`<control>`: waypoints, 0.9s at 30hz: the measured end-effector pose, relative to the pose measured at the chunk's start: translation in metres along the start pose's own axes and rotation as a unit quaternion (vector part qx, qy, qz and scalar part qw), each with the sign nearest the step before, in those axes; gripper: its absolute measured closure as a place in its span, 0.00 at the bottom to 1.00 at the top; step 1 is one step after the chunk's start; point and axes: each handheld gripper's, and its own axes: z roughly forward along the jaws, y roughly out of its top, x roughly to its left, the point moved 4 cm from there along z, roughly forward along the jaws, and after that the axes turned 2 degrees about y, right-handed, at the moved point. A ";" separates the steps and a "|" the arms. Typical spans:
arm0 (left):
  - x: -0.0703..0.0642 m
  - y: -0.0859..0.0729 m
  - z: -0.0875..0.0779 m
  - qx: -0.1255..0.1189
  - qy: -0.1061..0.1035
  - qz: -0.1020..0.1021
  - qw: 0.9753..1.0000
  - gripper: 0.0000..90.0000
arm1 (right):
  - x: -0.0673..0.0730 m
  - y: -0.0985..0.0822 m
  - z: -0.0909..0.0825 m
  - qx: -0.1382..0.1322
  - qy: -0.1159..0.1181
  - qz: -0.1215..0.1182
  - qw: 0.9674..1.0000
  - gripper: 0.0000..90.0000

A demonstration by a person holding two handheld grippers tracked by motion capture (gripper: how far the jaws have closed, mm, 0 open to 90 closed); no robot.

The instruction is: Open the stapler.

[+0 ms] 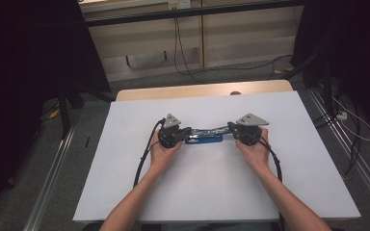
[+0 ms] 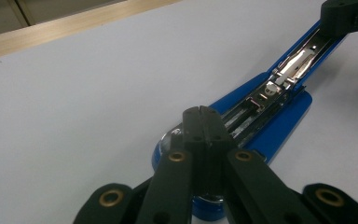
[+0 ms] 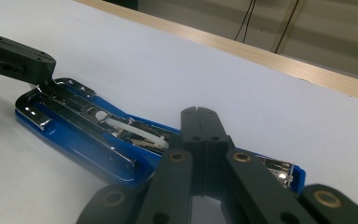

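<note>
- The big white flat worktop [image 1: 212,183] has a pale wooden edge at the far side, at 12 o'clock. It is the flat place where the work is done.
- The long blue stapler with shiny metal inside [image 1: 203,138] lies near the middle of the worktop, running from 9 o'clock to 3 o'clock. It is swung wide open and flat, so its metal track for the staples faces up. I think it lies like this so the inside can be reached.
- The left hand-held gripper [image 1: 187,131] is at the 9 o'clock end of the stapler. In the left gripper view its two black jaws are shut tight together, with the tip over the round blue end. I cannot tell if it touches or pinches anything there. It may be holding that end still.
- The right hand-held gripper [image 1: 231,127] is at the 3 o'clock end. Its jaws are pressed together too, and the tip hangs over the metal track. It looks like it steadies that end, but I cannot tell if it touches.
- A thin white strip [image 3: 133,130] lies inside the metal track.
- I can read no name, label or words on anything.
</note>
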 end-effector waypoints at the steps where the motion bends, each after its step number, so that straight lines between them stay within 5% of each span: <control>1: 0.000 0.000 0.000 0.000 0.000 0.000 1.000 1.00 | 0.000 -0.001 0.000 0.002 0.000 0.000 1.000 1.00; 15: 0.000 0.000 0.000 0.000 0.001 0.001 1.000 1.00 | 0.000 -0.005 0.003 0.022 -0.001 0.000 1.000 1.00; 20: -0.003 0.001 0.000 0.004 0.018 0.017 1.000 1.00 | 0.000 -0.005 0.004 0.020 0.001 0.003 1.000 1.00; 27: -0.002 0.003 -0.001 -0.005 0.007 0.009 1.000 1.00 | -0.001 -0.005 0.004 0.021 -0.001 0.002 1.000 1.00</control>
